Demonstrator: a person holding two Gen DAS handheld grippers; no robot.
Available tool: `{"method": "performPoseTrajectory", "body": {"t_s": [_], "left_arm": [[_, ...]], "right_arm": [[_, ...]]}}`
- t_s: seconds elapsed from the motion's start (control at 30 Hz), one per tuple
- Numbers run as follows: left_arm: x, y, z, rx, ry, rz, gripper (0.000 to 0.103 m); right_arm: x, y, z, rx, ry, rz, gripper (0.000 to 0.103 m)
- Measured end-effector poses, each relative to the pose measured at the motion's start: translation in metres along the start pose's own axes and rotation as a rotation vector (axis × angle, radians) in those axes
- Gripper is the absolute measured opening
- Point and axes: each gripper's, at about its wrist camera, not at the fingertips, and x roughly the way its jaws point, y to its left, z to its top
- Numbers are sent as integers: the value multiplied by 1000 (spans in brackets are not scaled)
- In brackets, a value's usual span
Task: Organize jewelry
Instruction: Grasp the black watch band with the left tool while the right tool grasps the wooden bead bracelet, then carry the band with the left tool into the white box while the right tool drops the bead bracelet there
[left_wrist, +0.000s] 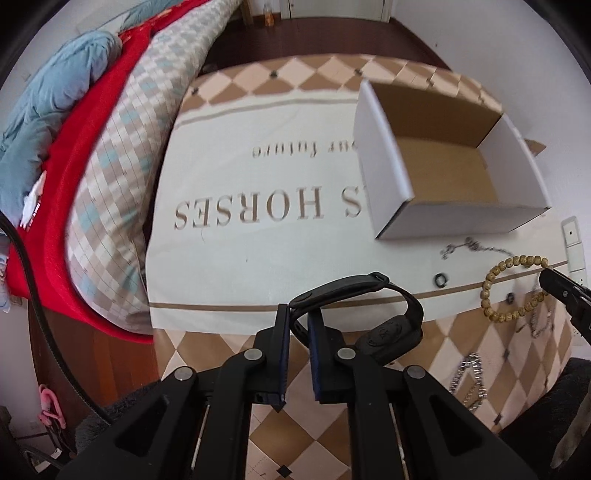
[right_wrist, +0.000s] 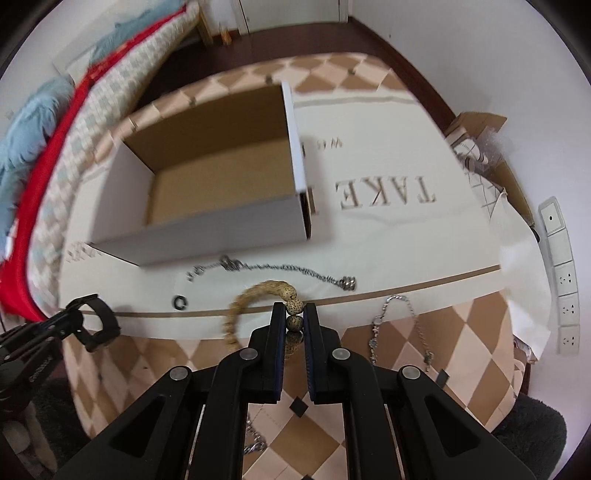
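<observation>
My left gripper (left_wrist: 297, 314) is shut on the strap of a black watch (left_wrist: 384, 325) and holds it just above the table's near edge; it also shows in the right wrist view (right_wrist: 98, 325). My right gripper (right_wrist: 294, 308) is shut on a tan bead bracelet (right_wrist: 255, 295), lifted a little; the bracelet also shows in the left wrist view (left_wrist: 506, 291). An open white cardboard box (left_wrist: 443, 162) (right_wrist: 207, 184) stands empty behind them.
On the cloth lie a thin silver chain (right_wrist: 280, 271), a small dark ring (left_wrist: 440, 280) (right_wrist: 180, 302), a silver bracelet (right_wrist: 399, 325) and a chain bracelet (left_wrist: 469, 376). Bedding (left_wrist: 92, 166) is on the left. Wall sockets (right_wrist: 561, 277) are on the right.
</observation>
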Motion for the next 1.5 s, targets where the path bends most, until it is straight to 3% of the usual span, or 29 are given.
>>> {"method": "performPoseTrajectory", "body": {"t_s": [0.43, 0.67, 0.93, 1.2, 1.27, 1.37, 1.5], "left_arm": [[-75, -36, 46, 13, -142, -56, 7], [-73, -47, 88, 33, -137, -89, 7], [-26, -52, 132, 45, -7, -136, 7], [6, -64, 152, 66, 86, -191, 8], [10, -68, 156, 67, 113, -204, 12], [12, -74, 159, 77, 136, -232, 17], [4, -74, 163, 56, 108, -231, 21]], "right_arm": [[-85, 0, 36, 7, -146, 100, 9], [-106, 10, 75, -31, -174, 180, 9], [-62, 24, 120, -59, -89, 198, 9], [-8, 31, 144, -50, 15, 223, 9], [-2, 33, 147, -51, 27, 229, 9], [3, 36, 151, -53, 39, 251, 9], [7, 37, 154, -52, 81, 262, 10]]}}
